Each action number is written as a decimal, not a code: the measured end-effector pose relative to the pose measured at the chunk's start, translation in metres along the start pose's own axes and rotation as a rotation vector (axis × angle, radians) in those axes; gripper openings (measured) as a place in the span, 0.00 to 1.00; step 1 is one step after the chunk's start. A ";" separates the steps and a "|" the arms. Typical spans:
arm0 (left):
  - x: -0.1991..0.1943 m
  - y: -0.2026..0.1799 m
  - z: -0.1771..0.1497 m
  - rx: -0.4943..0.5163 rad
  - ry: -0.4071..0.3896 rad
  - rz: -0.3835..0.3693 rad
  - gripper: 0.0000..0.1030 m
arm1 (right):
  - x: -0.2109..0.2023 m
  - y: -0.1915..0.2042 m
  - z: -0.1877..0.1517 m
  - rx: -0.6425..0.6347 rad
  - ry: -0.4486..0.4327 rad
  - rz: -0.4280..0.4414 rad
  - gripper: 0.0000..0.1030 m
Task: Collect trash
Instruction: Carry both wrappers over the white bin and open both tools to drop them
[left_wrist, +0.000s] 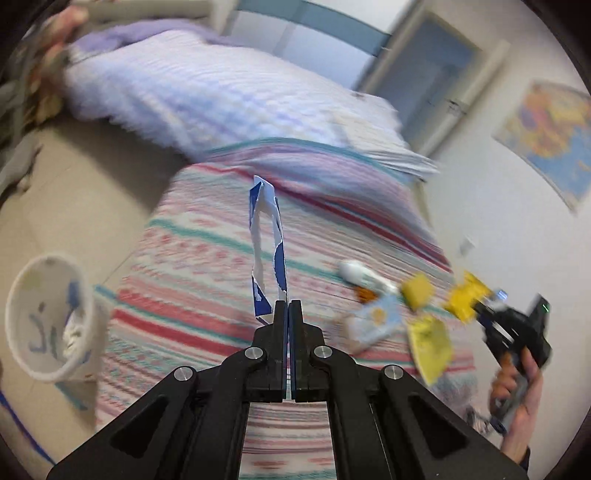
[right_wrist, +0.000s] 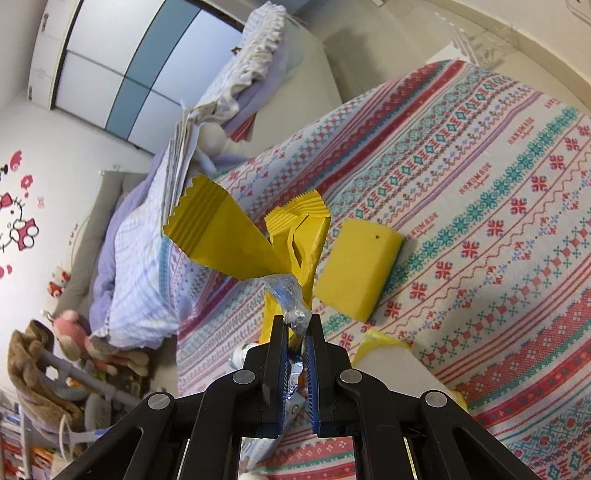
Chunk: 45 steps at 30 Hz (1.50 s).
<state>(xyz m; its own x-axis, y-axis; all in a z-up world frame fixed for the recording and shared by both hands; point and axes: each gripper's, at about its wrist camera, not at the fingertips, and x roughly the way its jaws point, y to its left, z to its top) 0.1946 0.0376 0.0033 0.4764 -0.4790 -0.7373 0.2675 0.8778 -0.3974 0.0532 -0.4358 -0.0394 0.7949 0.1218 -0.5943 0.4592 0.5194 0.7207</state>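
**Grippers both pinching wrappers above the bed**

Left gripper (left_wrist: 287, 303) is pressed together on a torn blue wrapper (left_wrist: 266, 243), which stands up from my fingertips over the striped blanket (left_wrist: 207, 236). My right gripper (right_wrist: 296, 320) pinches a crumpled yellow wrapper (right_wrist: 236, 236). More trash (left_wrist: 373, 317) lies on the blanket's right side. A white bin (left_wrist: 48, 317) sits on the floor, near left.

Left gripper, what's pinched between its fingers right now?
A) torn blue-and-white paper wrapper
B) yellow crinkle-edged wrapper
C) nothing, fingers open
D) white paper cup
A: in the left wrist view the left gripper is shut on the torn blue-and-white paper wrapper, which sticks up above the striped patterned bedspread; the yellow crinkle-edged wrapper is in the right gripper.
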 end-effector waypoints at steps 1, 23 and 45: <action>0.001 0.014 0.002 -0.035 0.008 0.003 0.00 | 0.002 0.003 -0.002 -0.014 0.004 0.001 0.07; -0.018 0.250 -0.006 -0.637 0.012 0.311 0.00 | 0.108 0.149 -0.162 -0.477 0.349 0.197 0.08; -0.060 0.300 -0.029 -0.915 -0.155 0.438 0.37 | 0.243 0.263 -0.328 -0.592 0.554 0.384 0.08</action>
<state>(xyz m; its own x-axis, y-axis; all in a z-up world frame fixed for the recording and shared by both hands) 0.2218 0.3300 -0.0875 0.4990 -0.0541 -0.8649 -0.6661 0.6145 -0.4228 0.2377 0.0081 -0.1115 0.4763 0.6882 -0.5474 -0.2010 0.6912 0.6941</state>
